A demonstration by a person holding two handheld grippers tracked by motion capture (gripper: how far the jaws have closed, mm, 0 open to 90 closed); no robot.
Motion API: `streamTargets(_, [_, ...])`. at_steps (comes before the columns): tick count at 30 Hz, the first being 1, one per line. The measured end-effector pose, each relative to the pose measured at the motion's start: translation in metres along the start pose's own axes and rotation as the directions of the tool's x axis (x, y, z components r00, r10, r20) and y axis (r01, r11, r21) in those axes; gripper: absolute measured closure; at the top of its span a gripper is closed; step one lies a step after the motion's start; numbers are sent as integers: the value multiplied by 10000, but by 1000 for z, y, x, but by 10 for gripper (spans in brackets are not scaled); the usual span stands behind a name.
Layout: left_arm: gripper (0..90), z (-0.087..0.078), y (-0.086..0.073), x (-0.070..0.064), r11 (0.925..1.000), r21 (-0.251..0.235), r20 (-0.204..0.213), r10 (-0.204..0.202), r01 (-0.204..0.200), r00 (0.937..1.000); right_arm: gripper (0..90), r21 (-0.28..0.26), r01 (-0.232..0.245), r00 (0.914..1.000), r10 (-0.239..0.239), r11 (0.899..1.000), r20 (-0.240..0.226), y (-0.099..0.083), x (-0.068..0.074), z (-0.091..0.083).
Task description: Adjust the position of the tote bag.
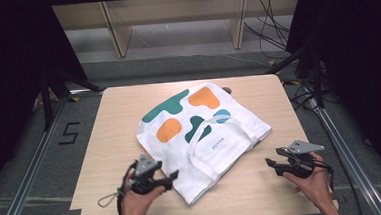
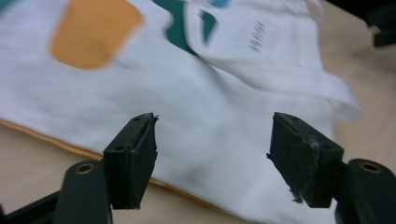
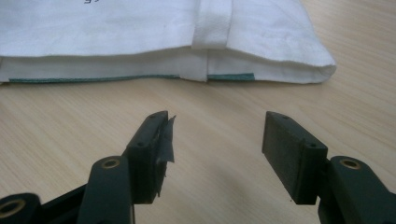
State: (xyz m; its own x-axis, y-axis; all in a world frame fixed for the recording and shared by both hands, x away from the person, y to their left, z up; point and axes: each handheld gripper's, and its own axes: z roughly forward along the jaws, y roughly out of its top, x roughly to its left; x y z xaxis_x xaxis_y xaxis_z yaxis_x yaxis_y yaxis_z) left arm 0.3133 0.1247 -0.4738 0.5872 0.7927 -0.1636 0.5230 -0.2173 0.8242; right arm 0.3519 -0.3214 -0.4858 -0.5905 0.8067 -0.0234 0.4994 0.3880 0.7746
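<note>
Because we have a flat white cloth tote bag printed with green, orange and blue blobs [image 1: 200,132] lying near the middle of the pale wooden table [image 1: 264,193], we bring a tool to each side of it. The bag sits askew, its printed bottom end toward the far side and its open mouth toward us and to the right, with the white handle loop [image 1: 215,133] folded back over the cloth.

Our left gripper [image 1: 169,178] hovers at the bag's near left edge, jaws spread wide apart and holding nothing. In the left gripper view the jaws frame plain white cloth just past the edge, where an orange line shows along the underside; we judge this is the spot we mean to pinch, since an edge gives both jaws something to close on.

Our right gripper [image 1: 272,163] rests apart from the bag, over bare wood, jaws likewise parted and empty. Its own view looks straight at the bag's mouth hem [image 3: 205,70], where a handle strap is stitched on and a thin green seam [image 3: 93,79] peeks from the layers. We take it that we approach low and level here so one jaw can slide under the hem.

With both tools at opposite edges, we seem set to lift or fold the bag evenly.
</note>
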Motion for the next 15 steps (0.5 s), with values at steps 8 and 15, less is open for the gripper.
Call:
streamTargets(8, [188,18,-17,-43,9924,1164,463,343,-395,9983,407,168,-129,9999,131,9998,-90,-5,2,-2])
streamTargets(15, [212,36,-19,-52,9638,1763,-48,2041,-2001,9789,398,242,-199,9989,209,9995,-429,-4,1,0])
